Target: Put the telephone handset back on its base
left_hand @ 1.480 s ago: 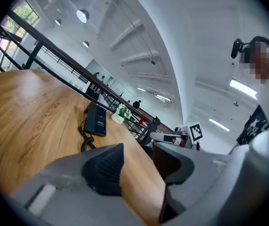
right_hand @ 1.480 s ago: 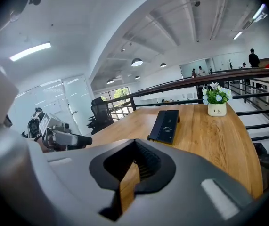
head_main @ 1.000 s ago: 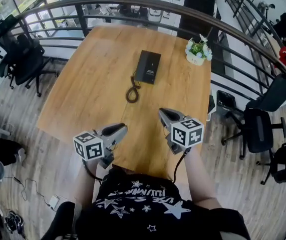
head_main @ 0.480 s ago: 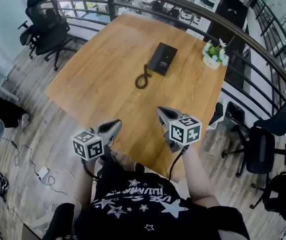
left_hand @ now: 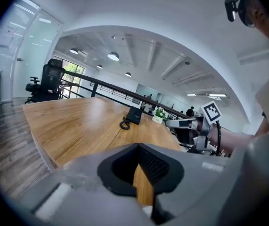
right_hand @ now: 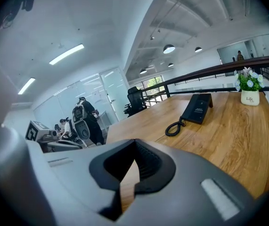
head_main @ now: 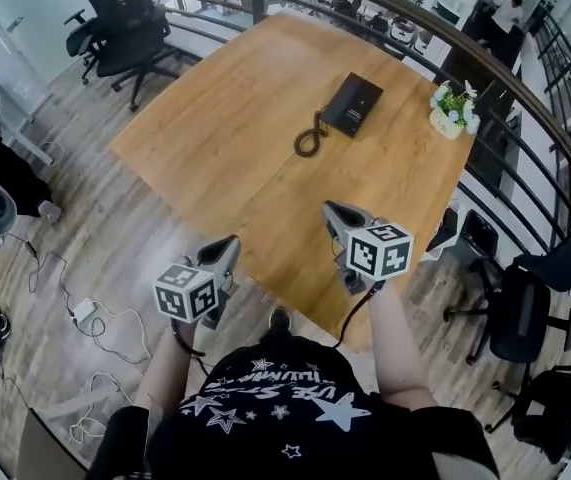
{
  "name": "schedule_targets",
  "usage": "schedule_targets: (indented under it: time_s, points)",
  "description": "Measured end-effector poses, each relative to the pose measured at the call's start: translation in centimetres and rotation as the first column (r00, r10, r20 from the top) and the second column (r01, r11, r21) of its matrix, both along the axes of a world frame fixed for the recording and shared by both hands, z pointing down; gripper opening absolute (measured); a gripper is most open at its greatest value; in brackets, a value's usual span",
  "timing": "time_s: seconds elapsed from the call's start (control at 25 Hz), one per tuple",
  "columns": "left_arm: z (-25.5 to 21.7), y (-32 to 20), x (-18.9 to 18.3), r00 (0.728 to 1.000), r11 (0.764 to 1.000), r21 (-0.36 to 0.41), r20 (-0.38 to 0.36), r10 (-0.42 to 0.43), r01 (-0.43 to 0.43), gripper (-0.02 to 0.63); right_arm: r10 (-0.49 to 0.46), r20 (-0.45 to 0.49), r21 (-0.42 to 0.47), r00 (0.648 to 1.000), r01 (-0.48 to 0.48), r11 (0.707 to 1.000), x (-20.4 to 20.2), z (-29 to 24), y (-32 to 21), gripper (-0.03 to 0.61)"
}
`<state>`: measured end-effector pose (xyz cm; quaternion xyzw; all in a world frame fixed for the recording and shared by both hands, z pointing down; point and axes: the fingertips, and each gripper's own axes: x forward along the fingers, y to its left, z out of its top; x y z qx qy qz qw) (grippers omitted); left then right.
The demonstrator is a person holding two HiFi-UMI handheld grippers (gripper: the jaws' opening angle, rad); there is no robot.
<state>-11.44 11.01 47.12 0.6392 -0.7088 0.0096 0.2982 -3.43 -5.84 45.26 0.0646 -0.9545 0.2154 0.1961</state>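
Observation:
A black telephone (head_main: 353, 104) lies flat on the far part of the wooden table (head_main: 235, 158), its coiled cord (head_main: 310, 140) looped beside it. The handset appears to rest on the base, but it is too small to be sure. Both gripper views show the telephone (left_hand: 134, 115) (right_hand: 198, 108) far ahead of the jaws. My left gripper (head_main: 227, 246) hangs over the floor just off the table's near edge, shut and empty (left_hand: 137, 146). My right gripper (head_main: 333, 211) is over the near edge, also shut with nothing in it (right_hand: 135, 142).
A small white pot of flowers (head_main: 453, 111) stands at the table's far right corner. A curved railing (head_main: 525, 98) runs behind the table. Office chairs (head_main: 125, 28) stand at the left and right. Cables and a power strip (head_main: 83, 313) lie on the floor at left.
The head view has swung, so the table now sits further right and up. My left gripper has drifted off the table's near edge to over the floor. The right gripper stays near the edge.

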Motion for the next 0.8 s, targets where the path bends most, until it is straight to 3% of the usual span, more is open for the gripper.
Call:
schedule_targets:
  time_s: [0.24,0.52,0.8]
  points:
    - [-0.5,5.1,3.3,1.000,1.000,0.009,0.008,-0.014,0.013,0.002,-0.077,0.004,0.013,0.997,0.077,0.997,0.2,-1.1,5.9,0.000]
    - [-2.7,9.7,7.6,0.997,0.997,-0.030,0.027,-0.066,0.067,0.002,-0.124,0.001,-0.012,0.992,0.124,0.992,4.2,-3.0,10.8,0.000]
    - [-1.2,16.0,10.1,0.992,0.992,-0.046,-0.031,-0.123,0.121,0.002,-0.141,0.009,0.015,0.990,0.141,0.990,7.6,-2.8,16.5,0.000]
